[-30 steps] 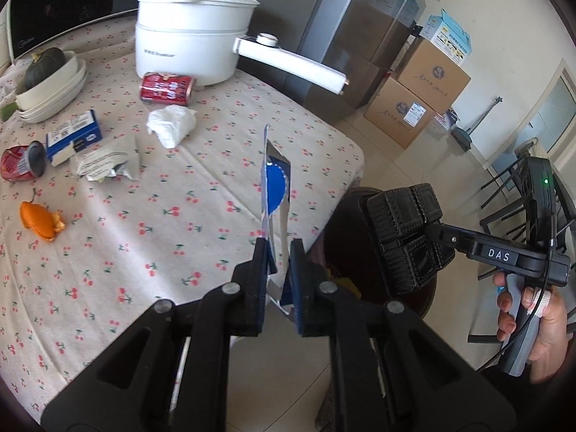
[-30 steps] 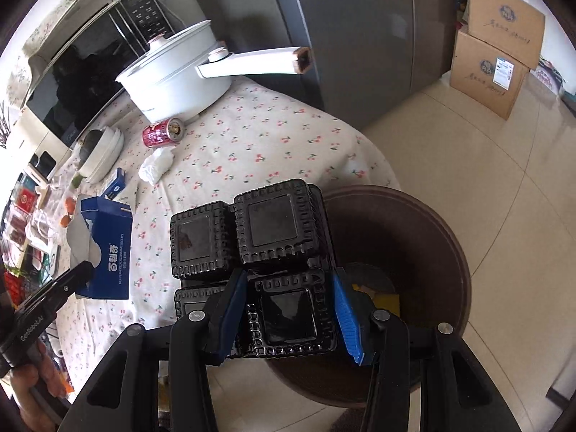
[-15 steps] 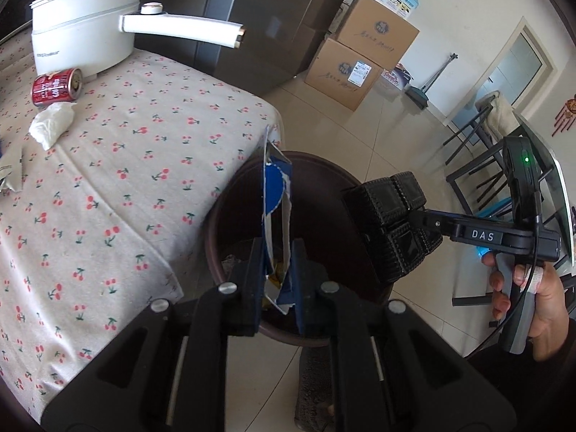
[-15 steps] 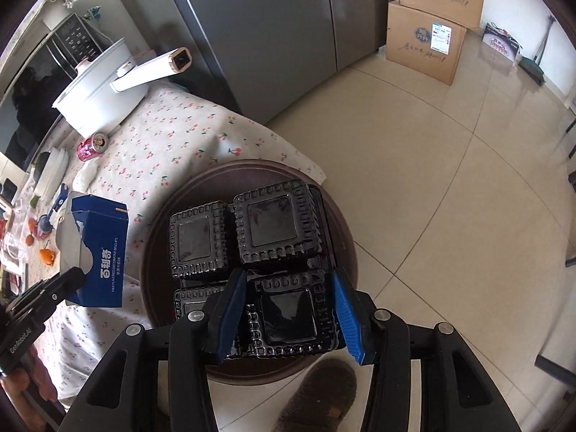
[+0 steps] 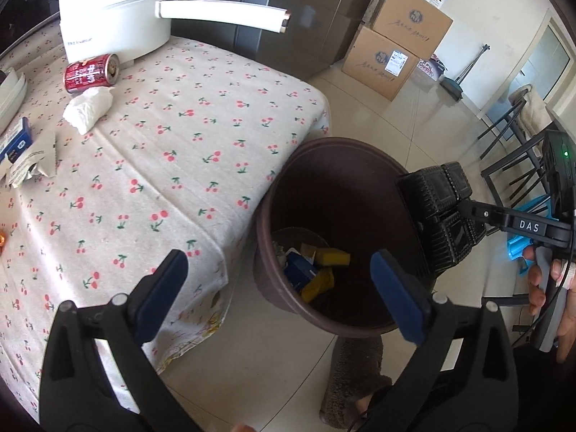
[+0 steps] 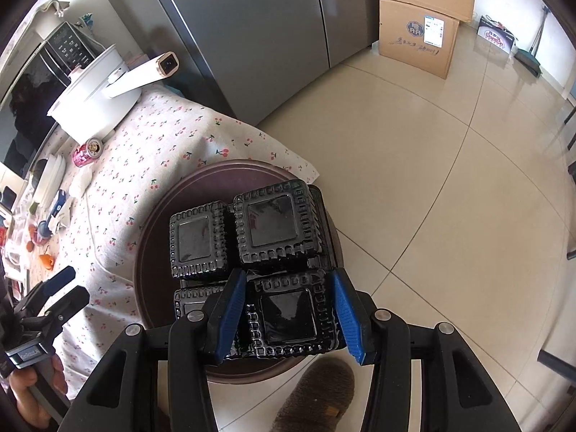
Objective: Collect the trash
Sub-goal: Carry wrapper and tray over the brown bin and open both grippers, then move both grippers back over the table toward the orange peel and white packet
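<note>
A dark brown trash bin (image 5: pixel 277 194) stands on the floor by the table's corner; a blue box (image 5: pixel 300 270) and yellow scraps lie at its bottom. My left gripper (image 5: pixel 279 288) is open and empty above the bin's near rim. My right gripper (image 6: pixel 288 316) is shut on a black plastic compartment tray (image 6: pixel 266 230), held over the bin (image 6: pixel 151 252); the tray also shows in the left wrist view (image 5: pixel 439 216) at the bin's right rim. On the cherry-print tablecloth (image 5: pixel 162 165) lie a red can (image 5: pixel 90 73), a crumpled tissue (image 5: pixel 88 109) and a torn wrapper (image 5: pixel 32 165).
A white electric pot (image 5: pixel 115 14) with a long handle stands at the table's back. A grey fridge (image 6: pixel 252 36) and cardboard boxes (image 5: pixel 392 46) stand beyond. Chairs (image 5: pixel 511 136) are at the right. A slippered foot (image 6: pixel 316 396) is beside the bin.
My left gripper has opened and let go of the blue box, which now lies in the bin. The right gripper still holds the black tray over the bin.
</note>
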